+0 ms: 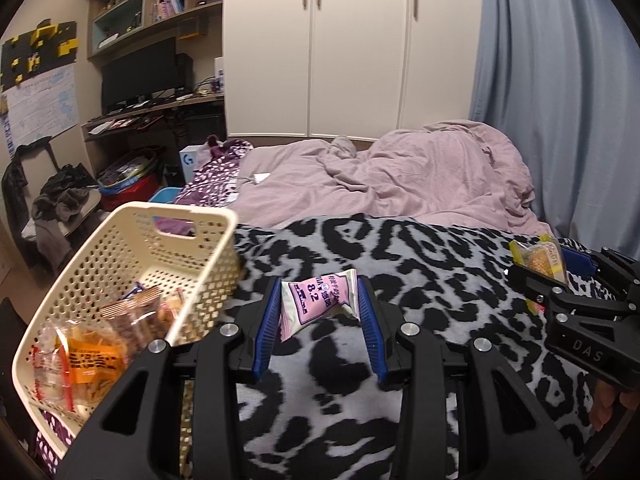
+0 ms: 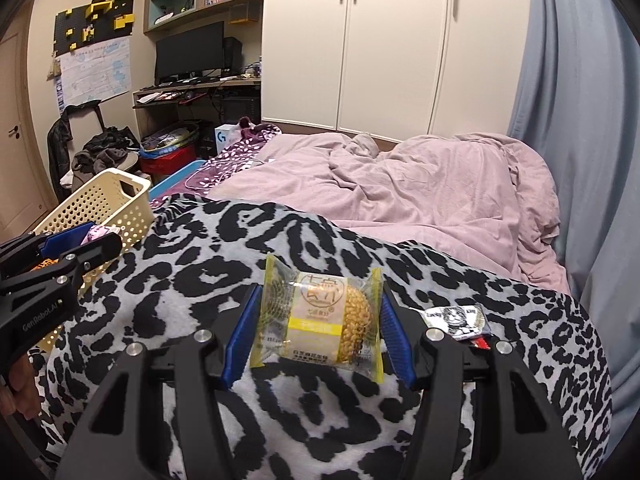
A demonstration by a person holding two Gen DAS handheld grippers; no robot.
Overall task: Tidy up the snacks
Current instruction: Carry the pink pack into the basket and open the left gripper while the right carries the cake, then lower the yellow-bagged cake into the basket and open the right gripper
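My left gripper [image 1: 319, 284] is shut on a pink and white snack packet [image 1: 314, 304], held over the leopard-print blanket [image 1: 420, 264] just right of the cream perforated basket [image 1: 132, 240]. The basket holds several wrapped snacks [image 1: 92, 356]. My right gripper [image 2: 318, 300] is shut on a yellow clear-wrapped pastry [image 2: 320, 320]. In the left wrist view the right gripper [image 1: 532, 264] shows at the right edge with the yellow pastry [image 1: 538, 258]. In the right wrist view the left gripper [image 2: 86, 240] sits beside the basket [image 2: 100, 204]. A small black-and-white packet [image 2: 456, 318] lies on the blanket [image 2: 200, 276].
A rumpled pink duvet [image 1: 420, 172] covers the far bed. White wardrobe doors [image 1: 352, 48] and a blue curtain [image 1: 560, 100] stand behind. A desk with a monitor [image 1: 140, 72], shelves and piled clothes [image 1: 60, 196] fill the left. A hand [image 2: 16, 380] shows at the lower left.
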